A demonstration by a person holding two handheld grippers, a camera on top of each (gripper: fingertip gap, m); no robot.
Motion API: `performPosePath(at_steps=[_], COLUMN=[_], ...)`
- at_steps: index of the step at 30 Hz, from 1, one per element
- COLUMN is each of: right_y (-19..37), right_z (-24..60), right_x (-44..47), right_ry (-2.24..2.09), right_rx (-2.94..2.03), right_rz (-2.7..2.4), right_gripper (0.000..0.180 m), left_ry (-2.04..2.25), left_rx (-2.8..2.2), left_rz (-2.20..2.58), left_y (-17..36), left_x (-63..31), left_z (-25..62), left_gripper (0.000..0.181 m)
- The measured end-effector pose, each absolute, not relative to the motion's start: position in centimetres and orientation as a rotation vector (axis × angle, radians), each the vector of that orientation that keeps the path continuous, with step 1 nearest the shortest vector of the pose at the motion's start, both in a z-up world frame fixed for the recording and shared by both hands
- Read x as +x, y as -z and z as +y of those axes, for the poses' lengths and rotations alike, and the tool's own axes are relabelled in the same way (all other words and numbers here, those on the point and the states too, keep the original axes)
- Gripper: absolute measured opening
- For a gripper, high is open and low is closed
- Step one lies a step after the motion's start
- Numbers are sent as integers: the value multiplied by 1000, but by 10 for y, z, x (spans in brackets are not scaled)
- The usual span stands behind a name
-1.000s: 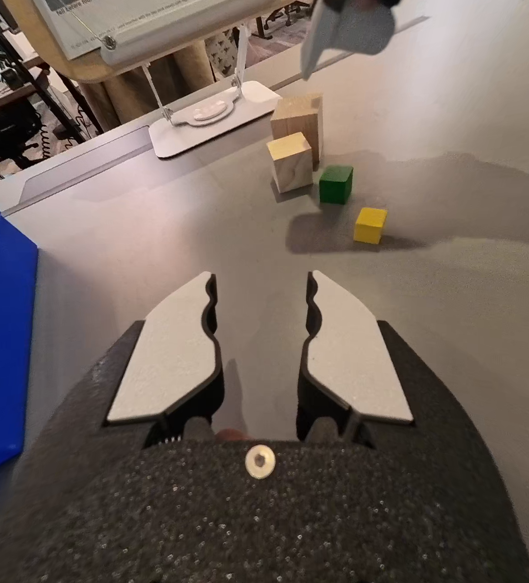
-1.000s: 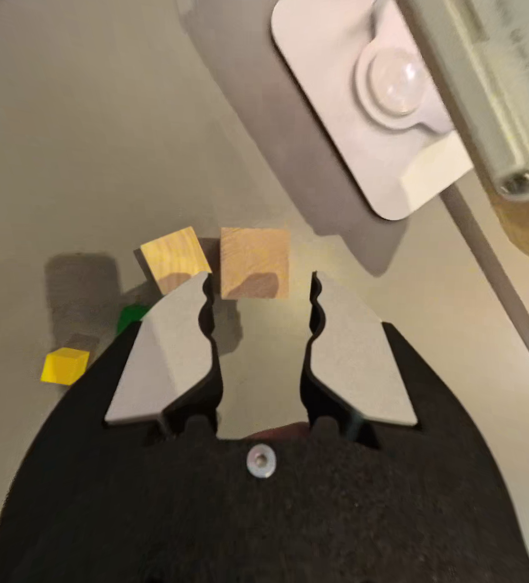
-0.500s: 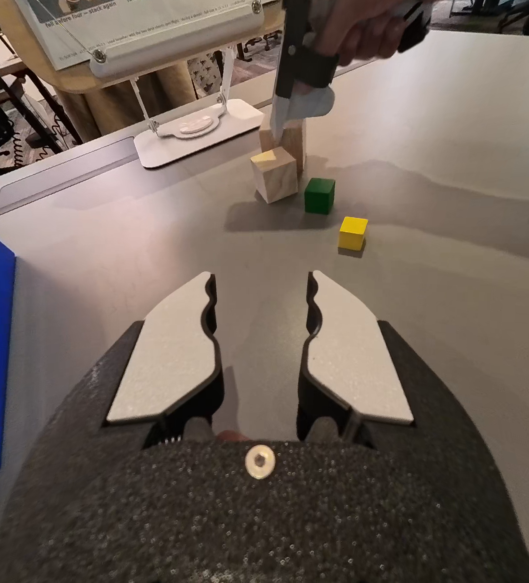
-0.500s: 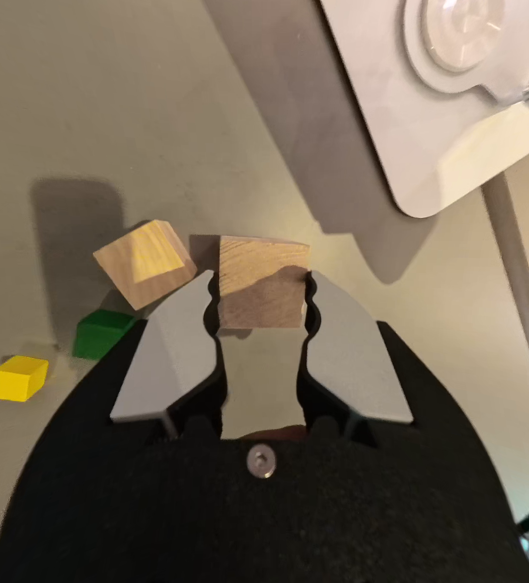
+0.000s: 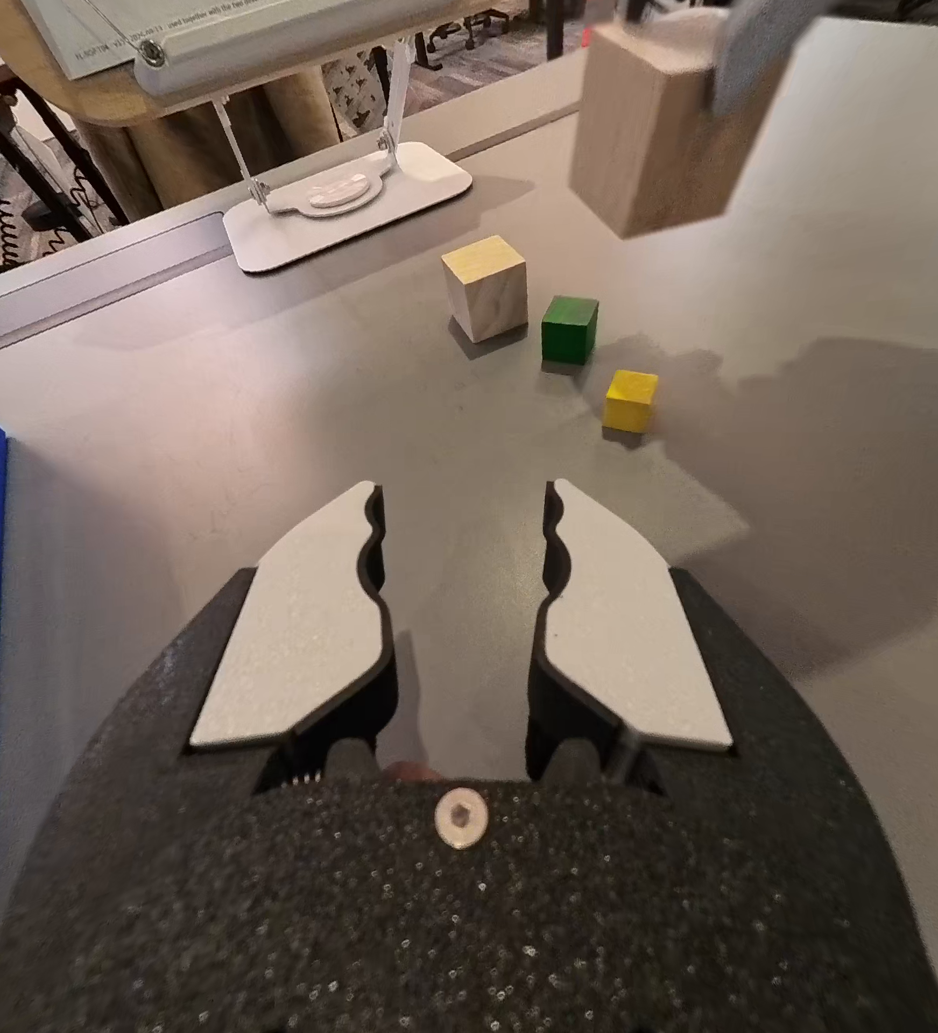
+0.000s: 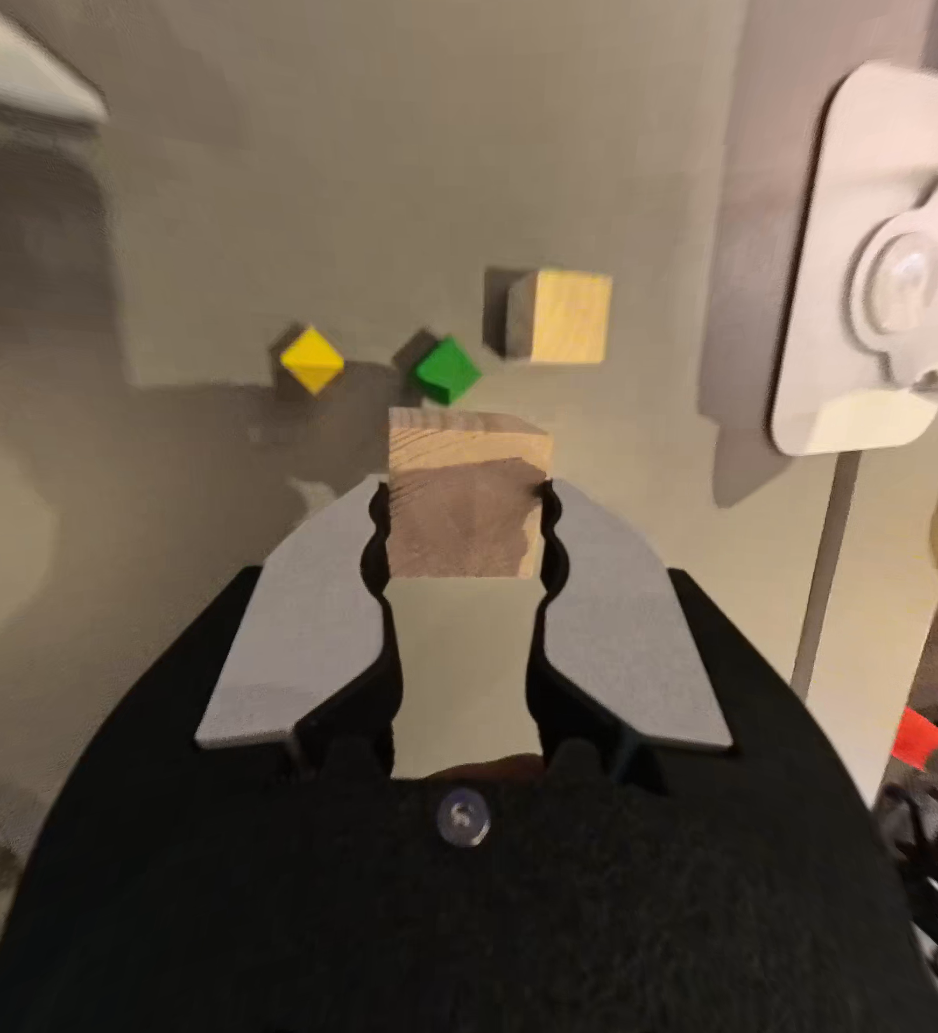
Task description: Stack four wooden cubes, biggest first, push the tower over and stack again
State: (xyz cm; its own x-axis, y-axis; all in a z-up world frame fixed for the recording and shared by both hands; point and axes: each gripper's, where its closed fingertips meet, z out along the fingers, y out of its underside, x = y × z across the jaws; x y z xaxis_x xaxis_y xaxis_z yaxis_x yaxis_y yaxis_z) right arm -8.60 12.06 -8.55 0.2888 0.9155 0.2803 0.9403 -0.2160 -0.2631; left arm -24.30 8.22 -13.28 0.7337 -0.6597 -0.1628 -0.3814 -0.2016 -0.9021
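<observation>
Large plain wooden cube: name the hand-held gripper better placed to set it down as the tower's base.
Right. The right hand-held gripper is shut on the large plain wooden cube, holding it above the grey table; the left hand-held gripper is open and empty.

Biggest plain wooden cube (image 6: 469, 492) hangs clear above the tabletop — medium plain cube (image 5: 486, 288), green cube (image 5: 569, 330), yellow cube (image 5: 631, 401) lie apart in a row near its far edge.
</observation>
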Motion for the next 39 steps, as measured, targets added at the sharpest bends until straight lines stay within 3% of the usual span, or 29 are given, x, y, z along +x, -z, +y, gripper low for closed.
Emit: performPosePath(at_steps=[4, 12, 22, 24, 26, 30, 33, 39], right_y=[119, 145, 145, 136, 109, 66, 88, 119], right_z=[110, 96, 100, 103, 99, 81, 46, 14], right_x=[-67, -113, -137, -131, -127, -87, -70, -72], right_ry=[47, -171, -117, -55, -105, -227, -454, -390], right_rx=[-2231, -2165, -2044, -1996, -1964, -1929, -1875, -1788], right_rz=[-1686, -1773, -1829, -1801, -1674, -1116, -749, -686], right_gripper=[52, 52, 52, 69, 73, 65, 60, 58], left_ry=[313, 307, 298, 298, 300, 313, 251, 107], left_rx=[-1816, -1829, -1829, -1828, -1825, -1801, -1739, -1719], left_rz=[812, 814, 815, 816, 814, 841, 1041, 1645], left_y=[132, 134, 134, 133, 133, 131, 127, 115], left_x=[-243, -243, -243, -243, -243, -242, -236, -192], left_z=[82, 83, 83, 82, 82, 81, 90, 146], left_gripper=[54, 54, 54, 54, 54, 54, 50, 56])
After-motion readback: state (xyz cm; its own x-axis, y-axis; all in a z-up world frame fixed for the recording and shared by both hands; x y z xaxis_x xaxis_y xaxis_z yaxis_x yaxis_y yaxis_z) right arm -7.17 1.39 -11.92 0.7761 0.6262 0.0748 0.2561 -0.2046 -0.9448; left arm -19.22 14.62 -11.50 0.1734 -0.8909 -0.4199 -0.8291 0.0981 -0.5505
